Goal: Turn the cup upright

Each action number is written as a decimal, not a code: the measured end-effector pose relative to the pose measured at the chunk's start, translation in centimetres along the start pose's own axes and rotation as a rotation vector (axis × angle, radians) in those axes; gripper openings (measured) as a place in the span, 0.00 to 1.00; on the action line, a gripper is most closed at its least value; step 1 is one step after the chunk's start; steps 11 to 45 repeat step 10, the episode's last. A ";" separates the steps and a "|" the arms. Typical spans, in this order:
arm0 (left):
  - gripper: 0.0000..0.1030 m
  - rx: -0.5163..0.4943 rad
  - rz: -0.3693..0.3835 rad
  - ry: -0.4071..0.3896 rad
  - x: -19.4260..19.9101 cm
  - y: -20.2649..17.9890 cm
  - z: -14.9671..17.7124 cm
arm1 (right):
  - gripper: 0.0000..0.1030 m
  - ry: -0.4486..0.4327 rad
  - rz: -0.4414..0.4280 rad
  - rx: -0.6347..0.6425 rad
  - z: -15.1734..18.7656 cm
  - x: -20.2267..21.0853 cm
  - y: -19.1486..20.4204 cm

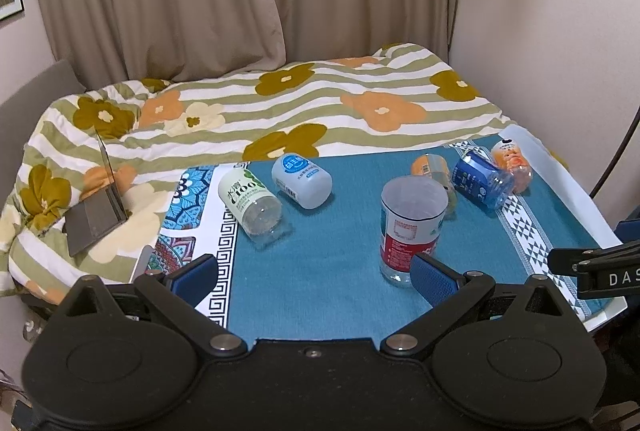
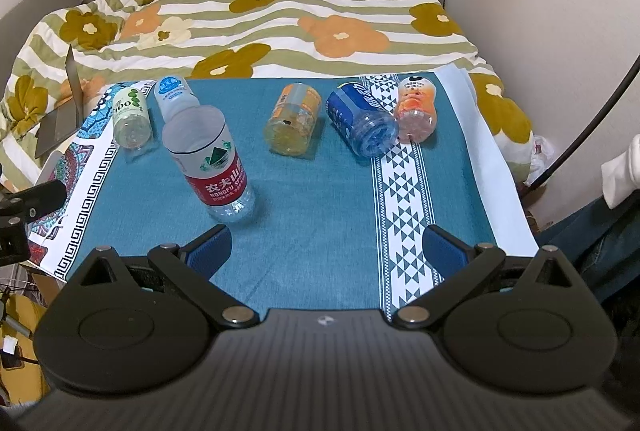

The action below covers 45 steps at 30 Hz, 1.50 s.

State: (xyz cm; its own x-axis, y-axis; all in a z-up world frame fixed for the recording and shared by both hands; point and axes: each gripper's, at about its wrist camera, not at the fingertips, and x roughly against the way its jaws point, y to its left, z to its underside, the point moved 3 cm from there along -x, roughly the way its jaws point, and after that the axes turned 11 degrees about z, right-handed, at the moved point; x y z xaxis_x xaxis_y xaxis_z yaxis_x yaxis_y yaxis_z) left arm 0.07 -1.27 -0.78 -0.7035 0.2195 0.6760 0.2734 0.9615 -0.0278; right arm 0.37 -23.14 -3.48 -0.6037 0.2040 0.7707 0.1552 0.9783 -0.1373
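A clear cut-bottle cup with a red label (image 1: 410, 227) (image 2: 212, 159) stands upright on the teal cloth, its mouth up. Five other cups lie on their sides: a green-label one (image 1: 248, 203) (image 2: 130, 115), a white and blue one (image 1: 302, 181) (image 2: 172, 93), a yellow-orange one (image 1: 434, 167) (image 2: 294, 119), a blue one (image 1: 482, 181) (image 2: 360, 117) and an orange-pink one (image 1: 512, 161) (image 2: 416, 109). My left gripper (image 1: 314, 271) is open, with its right finger just in front of the red cup's base. My right gripper (image 2: 328, 247) is open over bare cloth, holding nothing.
The teal tablecloth (image 2: 320, 191) has a patterned white band on the right and a patterned border on the left. Behind the table lies a flowered striped quilt (image 1: 320, 103) with an open laptop (image 1: 96, 215) on it. Curtains and a wall close the back.
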 end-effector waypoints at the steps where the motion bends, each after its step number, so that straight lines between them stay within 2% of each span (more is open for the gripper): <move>1: 1.00 -0.003 -0.006 -0.002 0.0 -0.1 0.0 | 1.00 0.000 0.003 0.001 0.0 0.0 0.0; 6: 1.00 0.011 0.004 -0.007 0.0 0.2 0.1 | 1.00 -0.009 -0.007 0.011 0.1 -0.1 0.0; 10: 1.00 0.023 -0.015 -0.014 0.2 0.5 0.1 | 1.00 -0.059 -0.050 0.068 -0.1 0.0 1.0; 45: 1.00 0.023 -0.015 -0.014 0.2 0.5 0.1 | 1.00 -0.059 -0.050 0.068 -0.1 0.0 1.0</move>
